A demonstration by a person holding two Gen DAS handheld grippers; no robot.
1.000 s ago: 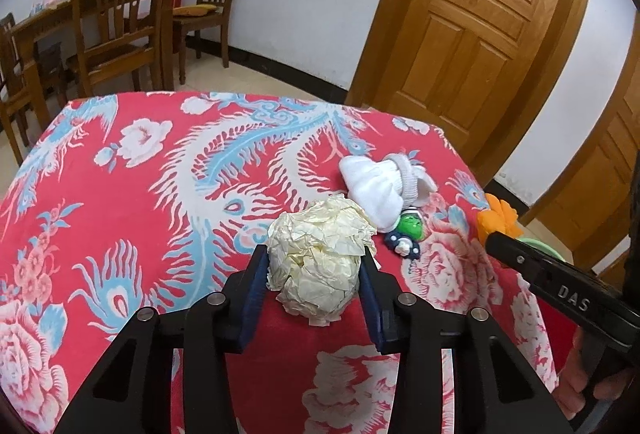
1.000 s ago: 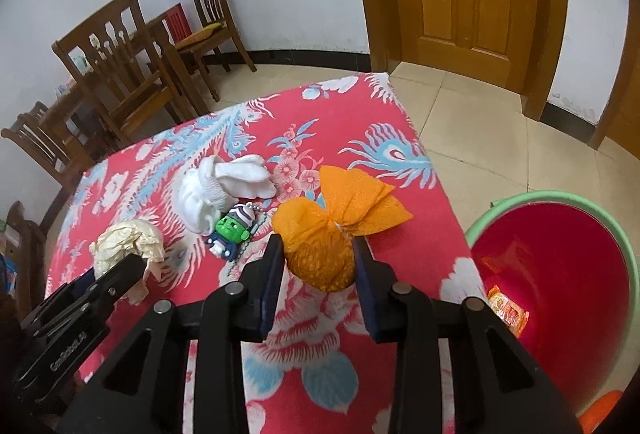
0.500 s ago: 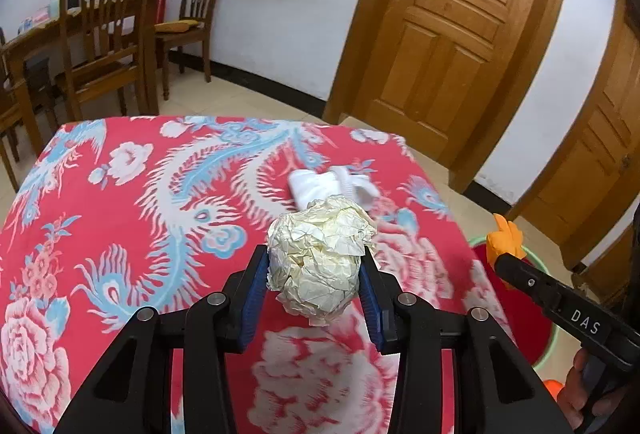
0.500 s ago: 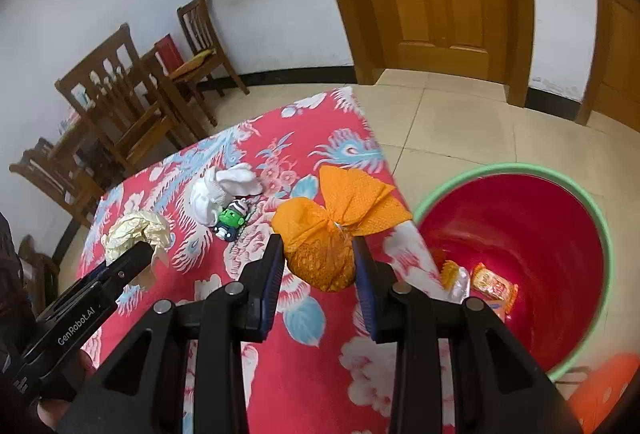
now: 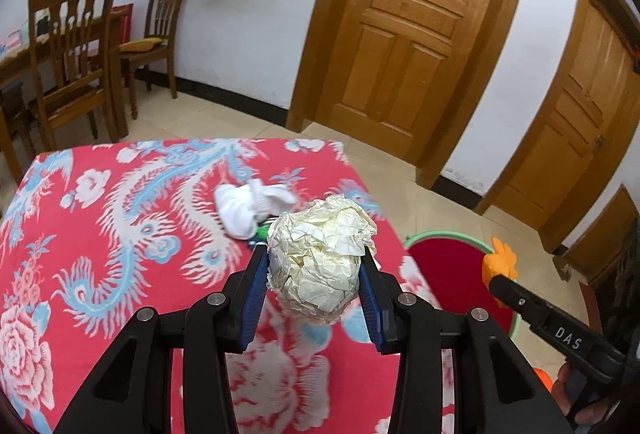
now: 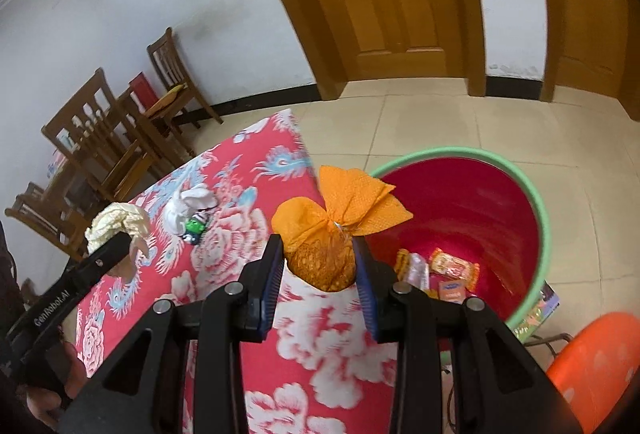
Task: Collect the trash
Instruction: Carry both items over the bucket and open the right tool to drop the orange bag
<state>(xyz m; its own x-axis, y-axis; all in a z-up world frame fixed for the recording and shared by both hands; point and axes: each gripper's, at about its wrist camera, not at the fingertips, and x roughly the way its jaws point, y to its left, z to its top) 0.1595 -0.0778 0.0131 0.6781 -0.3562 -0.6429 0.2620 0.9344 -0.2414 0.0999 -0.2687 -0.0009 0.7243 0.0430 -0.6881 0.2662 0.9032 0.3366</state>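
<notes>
Item: left gripper [image 5: 314, 270]. Jaws are pinched on a crumpled paper ball [image 5: 320, 258], cream in colour, which is held clear above the red floral tablecloth [image 5: 100, 234], near the cloth's edge on the bin side.

Item: right gripper [image 6: 320, 266]. Jaws are pinched on an orange tied bundle [image 6: 332, 222], its knotted top flaring above the blue pads [image 6: 272, 274]. The bundle is held at the table edge, just beside the rim of the red bin [image 6: 546, 218].

Item: red bin, green-rimmed, on the tiled floor beside the table. Wrappers [image 6: 448, 270] are seen at its bottom.

Item: left on the cloth, a white sock [image 5: 248, 202] and a small green toy [image 6: 195, 224], touching or nearly so. Neither is judged to be trash.

Step in hand, as judged: both loads are to be carried over the bin and let go.

Handling notes: each load is best brought well inside the rim before the jaws are spread, since the paper ball is light and may bounce or drift off the rim. The bundle is softer and heavier, and a low release is advised. The two grippers are better released one after the other, so that they are kept apart over the single opening.
</notes>
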